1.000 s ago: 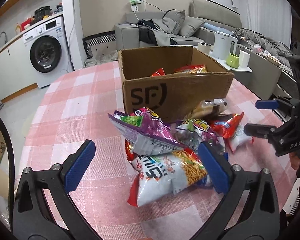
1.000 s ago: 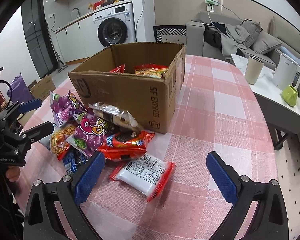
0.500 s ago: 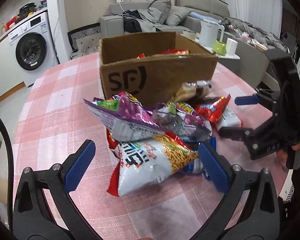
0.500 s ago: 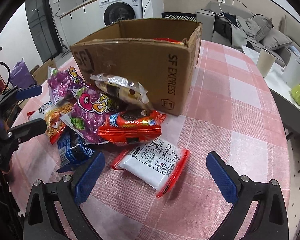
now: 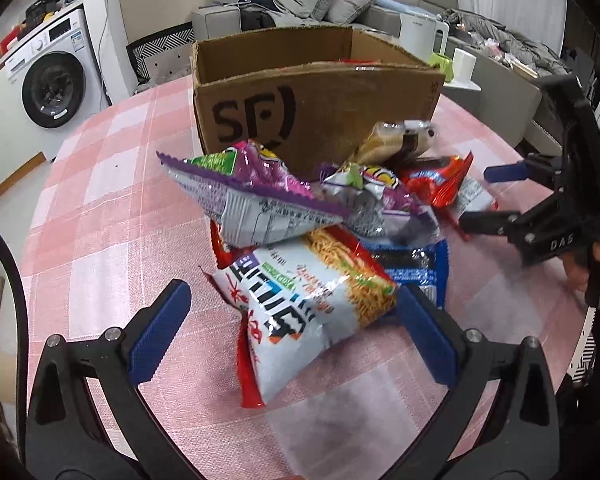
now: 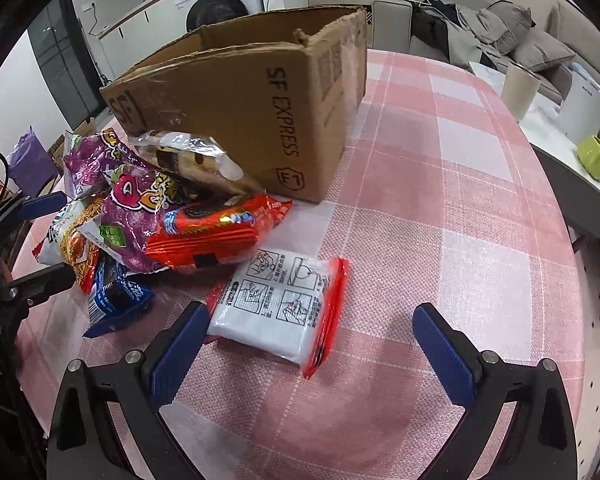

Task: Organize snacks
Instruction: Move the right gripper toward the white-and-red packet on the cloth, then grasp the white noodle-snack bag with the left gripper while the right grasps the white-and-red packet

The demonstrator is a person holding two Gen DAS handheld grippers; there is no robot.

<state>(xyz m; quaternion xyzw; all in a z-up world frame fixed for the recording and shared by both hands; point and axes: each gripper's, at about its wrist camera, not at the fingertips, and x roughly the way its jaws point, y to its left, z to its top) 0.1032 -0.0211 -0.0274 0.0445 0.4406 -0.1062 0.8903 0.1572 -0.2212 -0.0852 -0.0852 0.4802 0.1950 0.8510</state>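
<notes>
A pile of snack packets lies on the pink checked table in front of an open cardboard box (image 5: 316, 104) that holds a few red packets. My left gripper (image 5: 296, 332) is open, its jaws on either side of a white noodle packet (image 5: 300, 300) at the pile's near end. Purple packets (image 5: 256, 196) lie on top. My right gripper (image 6: 316, 344) is open, its jaws on either side of a white and red packet (image 6: 284, 308) that lies flat on the table. The box also shows in the right wrist view (image 6: 252, 112).
A red packet (image 6: 216, 232), a blue packet (image 6: 116, 300) and a clear bread packet (image 6: 192, 160) lie in the pile. A side table with a kettle (image 5: 420, 34) and mugs stands past the table's right edge. A washing machine (image 5: 52, 80) stands at the back left.
Both grippers have moved forward and down toward the pile. The noodle packet now lies between the left jaws and the white and red packet between the right jaws. Both stay open.
</notes>
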